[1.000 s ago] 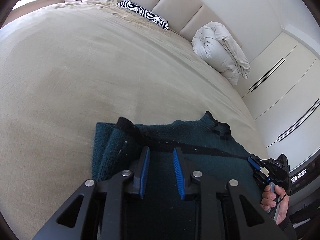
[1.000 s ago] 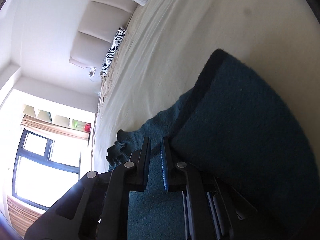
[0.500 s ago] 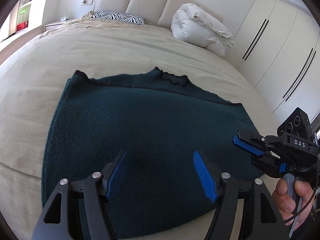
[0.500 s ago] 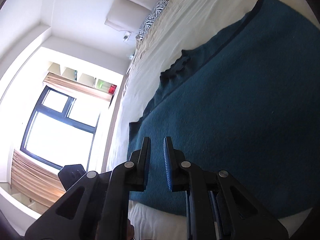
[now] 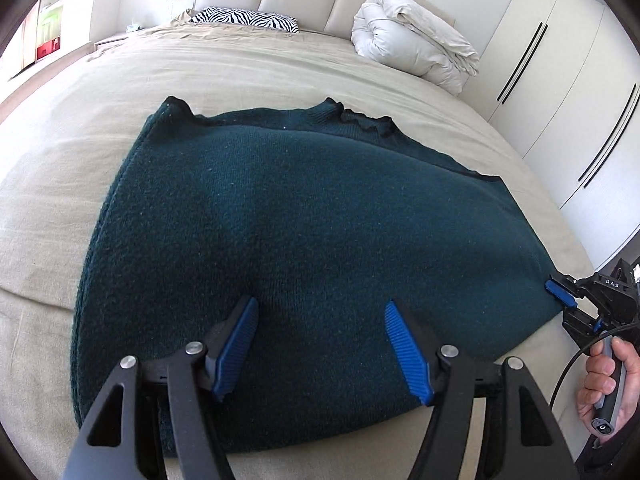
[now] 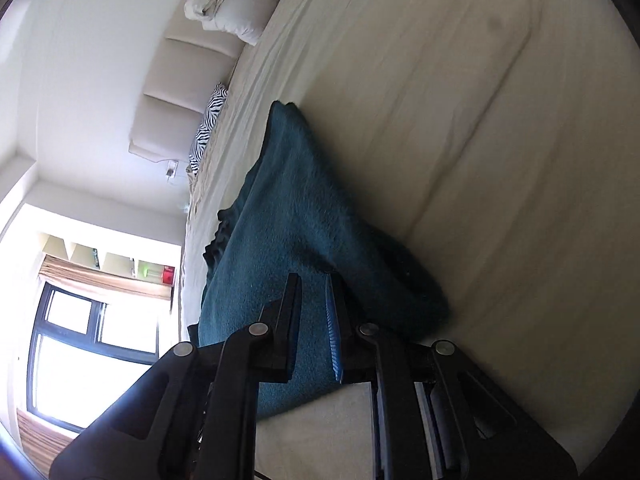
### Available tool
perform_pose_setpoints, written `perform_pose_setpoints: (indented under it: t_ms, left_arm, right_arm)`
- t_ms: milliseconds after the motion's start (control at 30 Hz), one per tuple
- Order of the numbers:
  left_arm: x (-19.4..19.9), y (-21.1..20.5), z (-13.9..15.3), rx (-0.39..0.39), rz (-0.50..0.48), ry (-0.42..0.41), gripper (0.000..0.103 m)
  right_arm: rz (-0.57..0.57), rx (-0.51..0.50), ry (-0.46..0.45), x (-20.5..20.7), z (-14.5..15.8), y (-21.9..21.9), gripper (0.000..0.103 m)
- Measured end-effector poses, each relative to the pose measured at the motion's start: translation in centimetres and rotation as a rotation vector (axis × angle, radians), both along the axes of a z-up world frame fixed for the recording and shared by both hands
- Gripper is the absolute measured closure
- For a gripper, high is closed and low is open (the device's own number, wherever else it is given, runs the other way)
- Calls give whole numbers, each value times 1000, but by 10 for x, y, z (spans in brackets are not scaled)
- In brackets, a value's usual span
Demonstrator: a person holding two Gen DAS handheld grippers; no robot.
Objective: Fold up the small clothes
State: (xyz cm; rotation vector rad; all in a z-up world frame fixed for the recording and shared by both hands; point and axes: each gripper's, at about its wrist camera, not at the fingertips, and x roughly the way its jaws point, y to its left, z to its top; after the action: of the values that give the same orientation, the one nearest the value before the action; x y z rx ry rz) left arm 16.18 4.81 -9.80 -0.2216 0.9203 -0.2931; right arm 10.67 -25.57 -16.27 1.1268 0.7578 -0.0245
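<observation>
Between folds: sweater (image 5: 320, 224) flat on bed (image 5: 248, 64), folded once, near the front edge.

Left gripper (image 5: 320, 344) hovering over the near hem, jaws apart after just opening, nothing between them. Right gripper (image 6: 314, 320) at the sweater's right corner, jaws nearly together with a slim gap; cloth behind, no clear pinch visible. Likely next: a second fold across the width. Calls for pinching both layers at the right edge, lifting low, carrying over to the left edge, keeping hems aligned.
</observation>
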Motion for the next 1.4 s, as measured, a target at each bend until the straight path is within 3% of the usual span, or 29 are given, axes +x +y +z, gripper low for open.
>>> perform_pose_setpoints:
  t_ms: [67, 167, 400, 533, 700, 900, 1067, 1200, 1400]
  left_arm:
    - [0, 1, 0, 0, 0, 0, 34]
    - [-1, 0, 0, 7, -2, -2, 34]
    - [2, -1, 5, 16, -10, 9, 34]
    - [1, 4, 23, 56, 21, -16, 34]
    - [23, 11, 46, 194, 52, -92, 34]
    - [73, 14, 28, 314, 66, -49, 33]
    - [84, 19, 12, 305, 69, -30, 30]
    - [85, 19, 8, 300, 73, -38, 27]
    - [85, 20, 6, 286, 75, -43, 24]
  right_arm:
    - [-48, -41, -2, -11, 14, -10, 90]
    - [-29, -98, -36, -9, 40, -15, 90]
    - [244, -148, -127, 49, 87, 70, 90]
    - [366, -161, -116, 89, 87, 117, 90]
    - [477, -139, -100, 123, 77, 157, 90]
    - [566, -64, -53, 163, 50, 192, 90]
    - [546, -102, -3, 188, 23, 189, 90]
    - [459, -72, -26, 187, 13, 151, 90]
    - [302, -119, -39, 170, 20, 84, 90]
